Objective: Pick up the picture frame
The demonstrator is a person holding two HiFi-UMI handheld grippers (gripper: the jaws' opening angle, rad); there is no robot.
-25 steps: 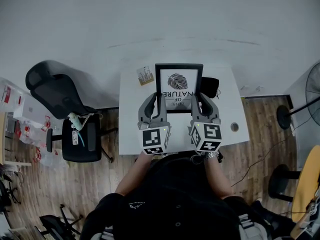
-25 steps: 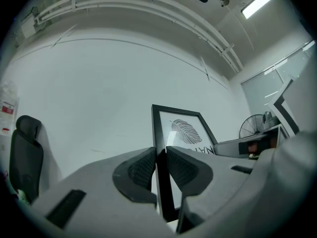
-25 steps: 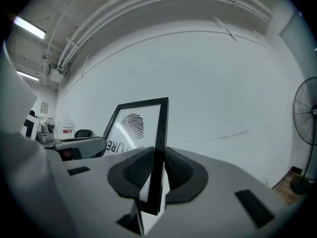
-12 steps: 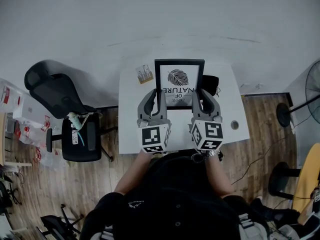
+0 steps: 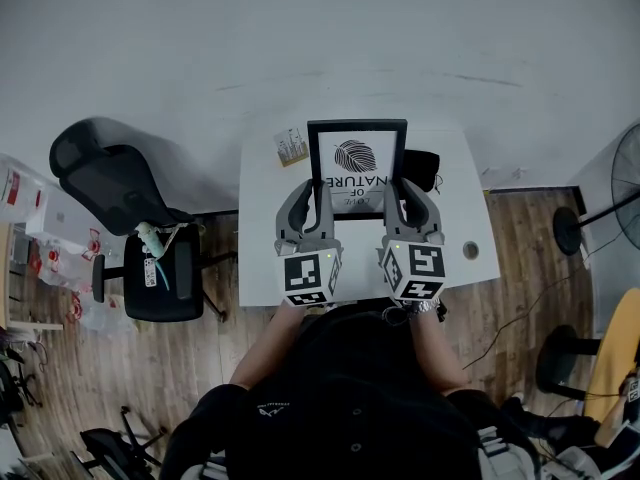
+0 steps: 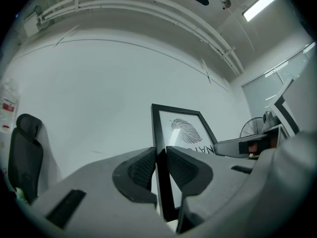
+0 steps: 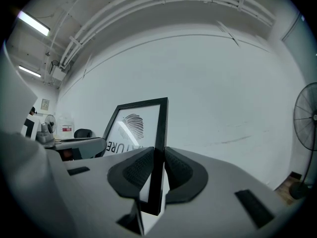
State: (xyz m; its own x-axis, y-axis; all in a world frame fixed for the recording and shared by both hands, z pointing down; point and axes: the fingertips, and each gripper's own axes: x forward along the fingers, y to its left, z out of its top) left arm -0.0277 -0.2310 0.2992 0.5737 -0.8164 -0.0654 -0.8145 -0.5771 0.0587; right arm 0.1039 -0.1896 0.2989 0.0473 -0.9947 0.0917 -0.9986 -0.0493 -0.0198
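A black picture frame (image 5: pixel 357 169) with a leaf print and the word NATURE is held up over the white table (image 5: pixel 260 228), tilted toward me. My left gripper (image 5: pixel 318 200) is shut on the frame's left edge (image 6: pixel 159 148). My right gripper (image 5: pixel 398 198) is shut on the frame's right edge (image 7: pixel 160 138). In the left gripper view the left gripper (image 6: pixel 160 168) pinches the black border between its ribbed pads. The right gripper (image 7: pixel 157 168) does the same in the right gripper view, with the print (image 7: pixel 131 128) to its left.
A small card (image 5: pixel 290 148) lies at the table's far left corner. A black object (image 5: pixel 421 171) lies behind the frame on the right, a round hole (image 5: pixel 470 251) near the right edge. A black office chair (image 5: pixel 130 228) stands left of the table, a fan (image 7: pixel 306 128) to the right.
Both grippers have raised the frame a little compared with a second ago; its top edge sits higher and it looks slightly larger. The grips on both edges are unchanged.
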